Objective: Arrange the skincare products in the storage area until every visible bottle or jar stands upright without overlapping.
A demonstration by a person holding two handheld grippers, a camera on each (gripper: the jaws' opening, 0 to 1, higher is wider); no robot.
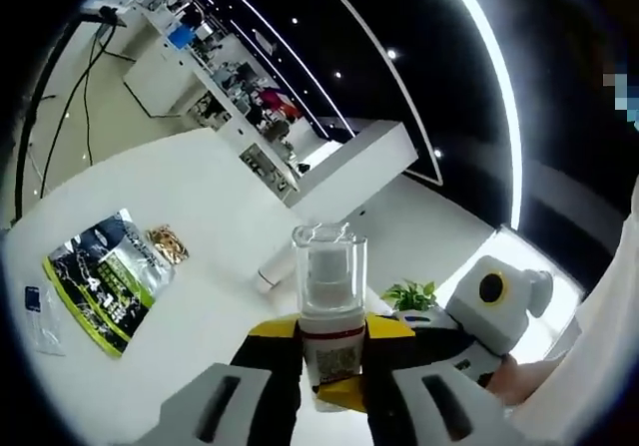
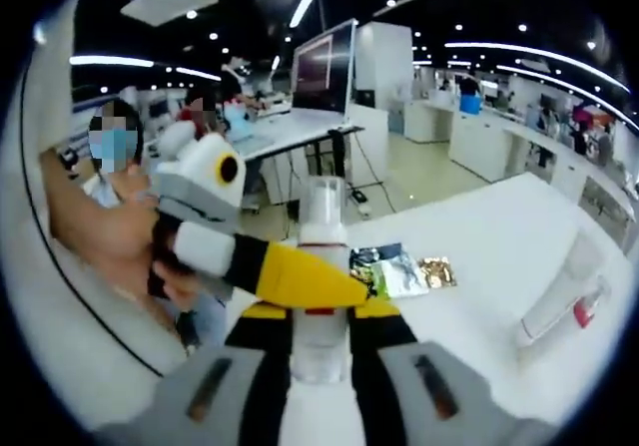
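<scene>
Above the white worktop (image 1: 200, 207) we see both hand-held grippers meet. The left hand-held gripper (image 1: 329, 366) and right hand-held gripper (image 2: 321, 351) each clamp the upright spray bottle (image 1: 329, 296).

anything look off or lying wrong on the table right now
Yes. A white tube with a red end lies on its side on the white table, not upright. Both the left gripper and the right gripper clamp the same clear-capped spray bottle in mid-air, which is unusual. A green packet also lies flat.
</scene>
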